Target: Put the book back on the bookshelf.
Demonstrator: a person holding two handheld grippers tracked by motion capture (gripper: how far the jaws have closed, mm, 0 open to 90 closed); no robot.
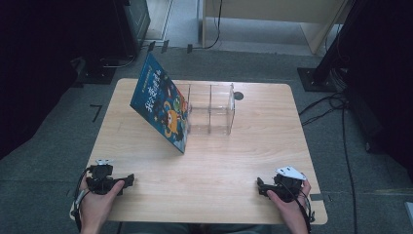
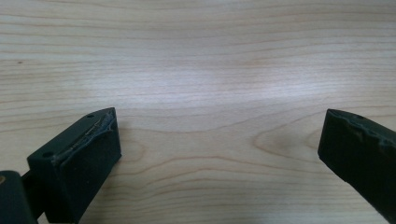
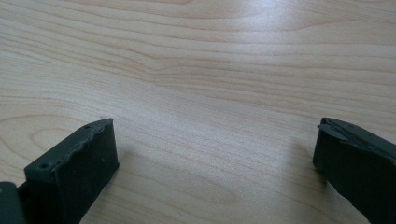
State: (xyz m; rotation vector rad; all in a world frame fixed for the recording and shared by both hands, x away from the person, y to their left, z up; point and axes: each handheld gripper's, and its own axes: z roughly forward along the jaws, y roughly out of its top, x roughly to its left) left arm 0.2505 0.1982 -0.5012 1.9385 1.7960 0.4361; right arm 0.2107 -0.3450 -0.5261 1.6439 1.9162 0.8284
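Note:
A blue picture book [image 1: 162, 105] leans tilted against the left end of a clear plastic divided rack [image 1: 210, 109] at the back middle of the wooden table [image 1: 234, 156]. My left gripper [image 1: 127, 181] rests near the front left edge, held in a hand, pointing right. Its jaws stand wide apart over bare wood, with nothing between the fingers [image 2: 88, 154]. My right gripper [image 1: 259, 186] rests near the front right edge, pointing left, with a grey plate [image 1: 290, 172] on top. It is open too, its fingers [image 3: 79, 163] framing bare wood.
A small dark round hole [image 1: 238, 95] sits in the tabletop just right of the rack. Grey floor surrounds the table, with cables [image 1: 331, 105] at the right and dark stands at the back left and right.

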